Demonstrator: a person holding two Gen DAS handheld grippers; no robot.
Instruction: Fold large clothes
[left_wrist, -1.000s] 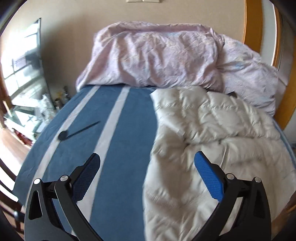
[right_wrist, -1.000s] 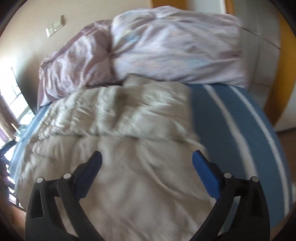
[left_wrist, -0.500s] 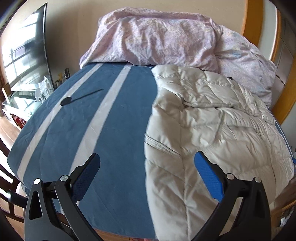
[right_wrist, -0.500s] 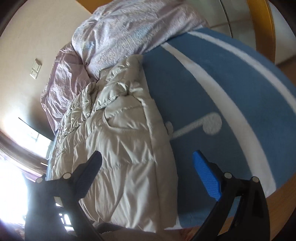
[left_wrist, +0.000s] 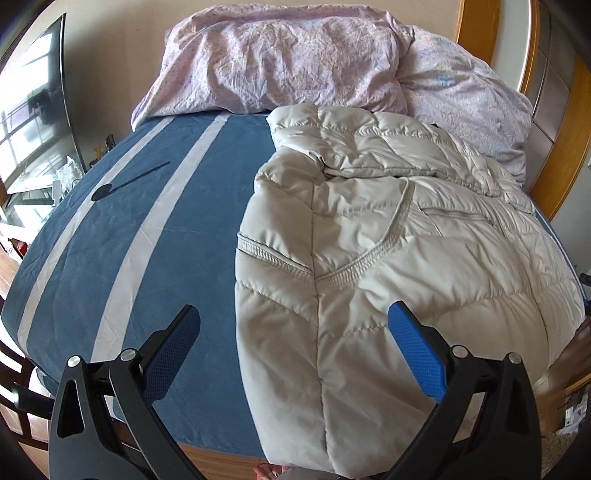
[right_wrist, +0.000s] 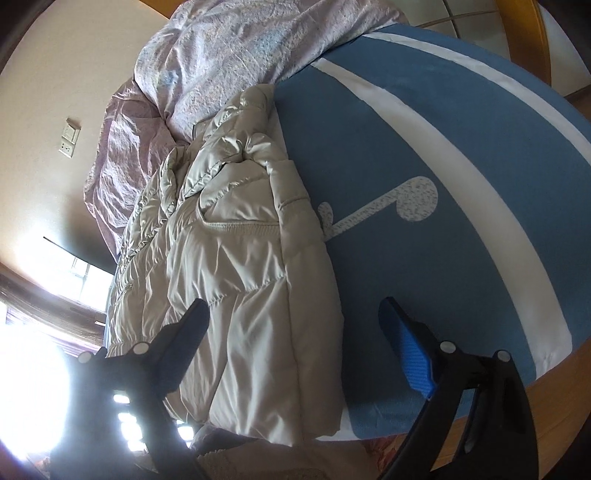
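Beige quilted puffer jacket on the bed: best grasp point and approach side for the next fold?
Grip the beige quilted puffer jacket at its hem corner, which overhangs the foot of the blue striped bed cover. Come from the foot end: the edge there is free and thin enough for the open left gripper.

The bed (left_wrist: 155, 229) wears a blue cover with white stripes running from near to far and a music-note print. A pale puffy jacket (left_wrist: 388, 236) lies on its right half in the left wrist view, its near hem hanging over the near edge. At the far end, a crumpled pink quilt (left_wrist: 288, 62) is heaped, touching the jacket's far end.
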